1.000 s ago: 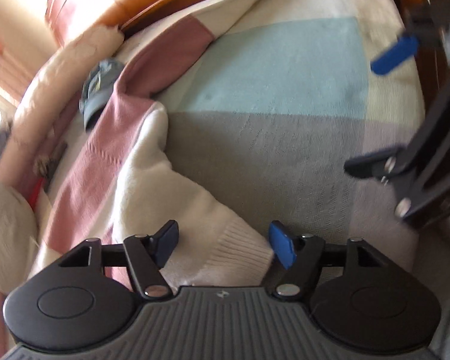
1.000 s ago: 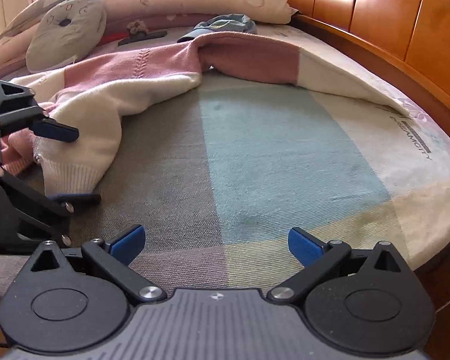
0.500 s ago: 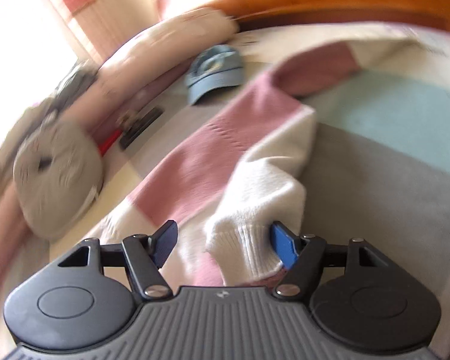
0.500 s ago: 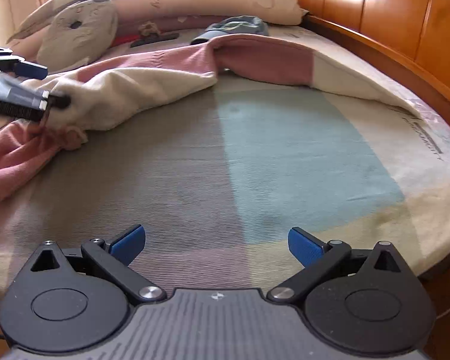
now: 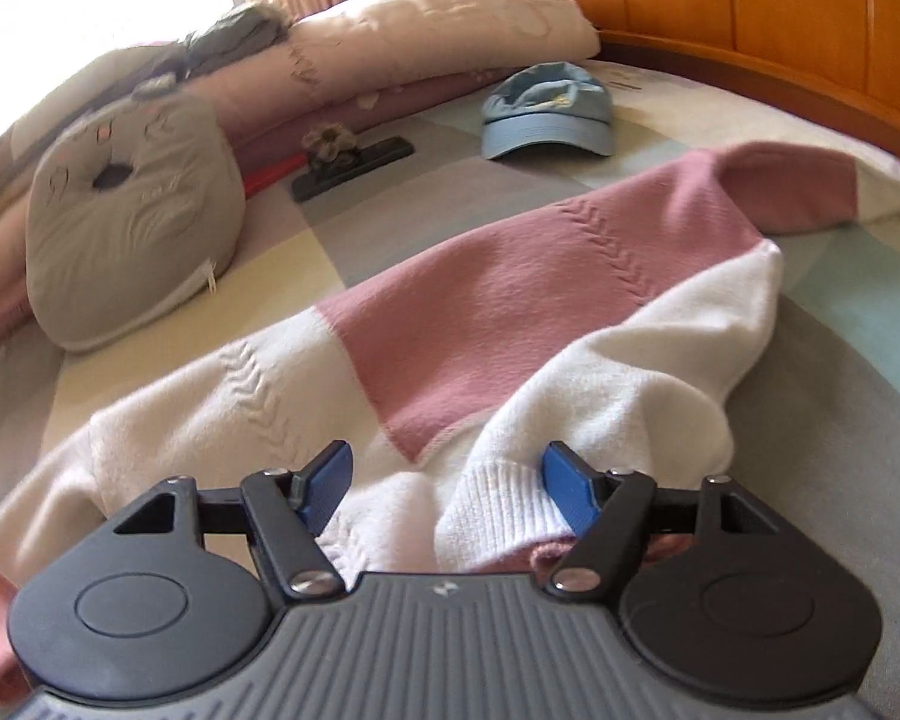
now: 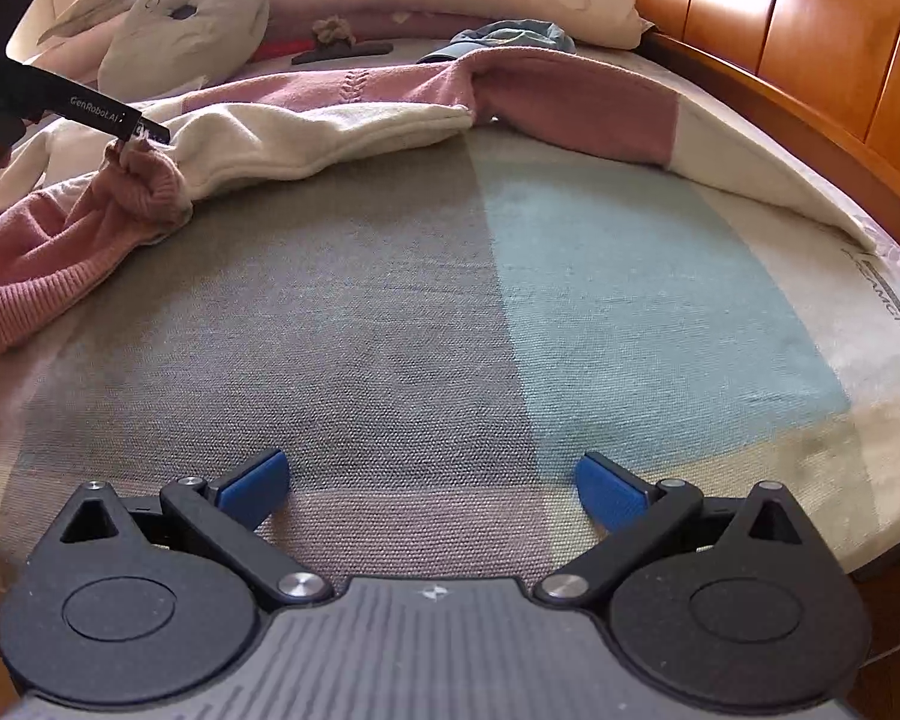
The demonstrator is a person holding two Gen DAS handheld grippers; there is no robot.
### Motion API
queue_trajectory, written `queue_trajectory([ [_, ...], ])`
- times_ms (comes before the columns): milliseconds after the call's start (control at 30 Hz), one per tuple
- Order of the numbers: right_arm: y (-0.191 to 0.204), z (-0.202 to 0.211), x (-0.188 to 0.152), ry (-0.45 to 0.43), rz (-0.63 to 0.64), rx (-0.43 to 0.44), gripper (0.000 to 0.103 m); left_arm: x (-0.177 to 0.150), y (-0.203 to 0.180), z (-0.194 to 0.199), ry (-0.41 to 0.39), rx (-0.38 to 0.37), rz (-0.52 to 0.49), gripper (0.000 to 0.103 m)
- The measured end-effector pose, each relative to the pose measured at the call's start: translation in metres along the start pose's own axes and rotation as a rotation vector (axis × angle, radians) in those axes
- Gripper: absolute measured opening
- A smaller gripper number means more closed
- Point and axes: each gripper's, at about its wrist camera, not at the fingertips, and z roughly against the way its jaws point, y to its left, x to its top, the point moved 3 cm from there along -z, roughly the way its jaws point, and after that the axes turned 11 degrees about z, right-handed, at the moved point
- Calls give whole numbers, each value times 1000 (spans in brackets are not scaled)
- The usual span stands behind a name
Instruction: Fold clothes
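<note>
The pink-and-cream sweater (image 5: 510,312) lies on the bed (image 6: 450,312), draped from about 9 o'clock up toward 1 o'clock in the right wrist view. A second ago its cream sleeve (image 5: 600,438) stretched flat over the grey patch; now the cuff is folded back onto the sweater's body. The left gripper (image 5: 444,489) has swung with it toward the pillows; its jaws have just been opening, spread, the cuff loose between them against the right pad. The right gripper (image 6: 432,489) stays put at 6 o'clock, jaws wide over bare sheet. A blue cap (image 5: 546,114) sits at 12 o'clock, a grey cushion (image 5: 132,222) at 10.
</note>
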Motion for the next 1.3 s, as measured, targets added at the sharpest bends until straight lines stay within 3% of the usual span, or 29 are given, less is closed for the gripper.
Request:
queue_trajectory([
  [133, -4, -2, 8, 47, -20, 18, 103, 0, 8, 1, 4, -40, 28, 74],
  [233, -15, -1, 21, 30, -125, 120, 103, -3, 8, 12, -9, -90, 21, 74],
  [400, -29, -8, 53, -130, -318, 469, 103, -13, 7, 27, -14, -143, -10, 74],
  [533, -23, -36, 81, -171, -378, 657, 103, -17, 14, 27, -9, -146, -1, 74],
  [667, -9, -78, 100, -140, -468, 839, 103, -18, 22, 21, -1, -141, 15, 76],
  [767, -1, -106, 108, -104, -513, 860, 103, -16, 27, 13, 3, -130, 27, 76],
  [933, 2, -114, 118, -159, -456, 835, 103, -9, 36, 10, -17, -98, 40, 75],
  [1033, -9, -116, 119, -158, -450, 840, 103, -10, 41, 16, -29, -125, 60, 75],
  [1200, -50, -132, 127, -231, -572, 714, 103, -17, 39, 29, -38, -140, 49, 75],
  [1300, -58, -140, 142, -251, -561, 590, 103, -19, 37, 36, -44, -143, 41, 75],
])
